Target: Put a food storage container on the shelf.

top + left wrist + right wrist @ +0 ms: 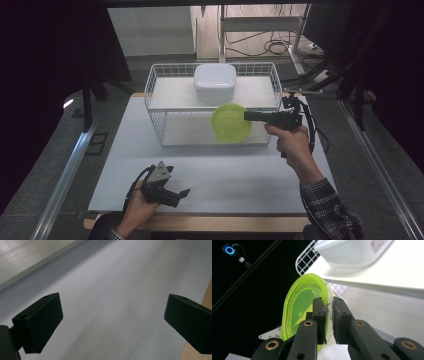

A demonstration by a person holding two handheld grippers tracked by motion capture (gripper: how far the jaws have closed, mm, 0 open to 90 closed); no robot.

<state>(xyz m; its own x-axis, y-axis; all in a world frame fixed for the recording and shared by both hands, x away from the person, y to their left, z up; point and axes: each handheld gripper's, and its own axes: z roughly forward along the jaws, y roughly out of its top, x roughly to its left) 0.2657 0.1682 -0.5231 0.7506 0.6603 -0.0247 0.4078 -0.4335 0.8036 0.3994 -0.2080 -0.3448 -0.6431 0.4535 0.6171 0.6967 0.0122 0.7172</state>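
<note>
- My right gripper (248, 116) pinches the rim of the green plastic lid (230, 123); in the right gripper view the two pads (320, 312) press the rim between them, one on each face.
- The lid is in the air in front of the white wire rack (159, 90), about at the height between its lower shelf and its upper shelf. It stands almost on edge, and its flat face looks toward me in the high view.
- The white container (215, 82) sits on the upper shelf, above the lid and a little to the left of it, farther from me.
- I judge that the lid goes onto this container, so the way from my gripper is up and then forward over the shelf, and the lid must turn flat first.
- My left gripper (184, 193) rests low on the table (240, 175), near its front edge, well apart from the rack. Its jaws stand wide with nothing between them.
- The right hand (292, 142) is clearly nearer to the container.
</note>
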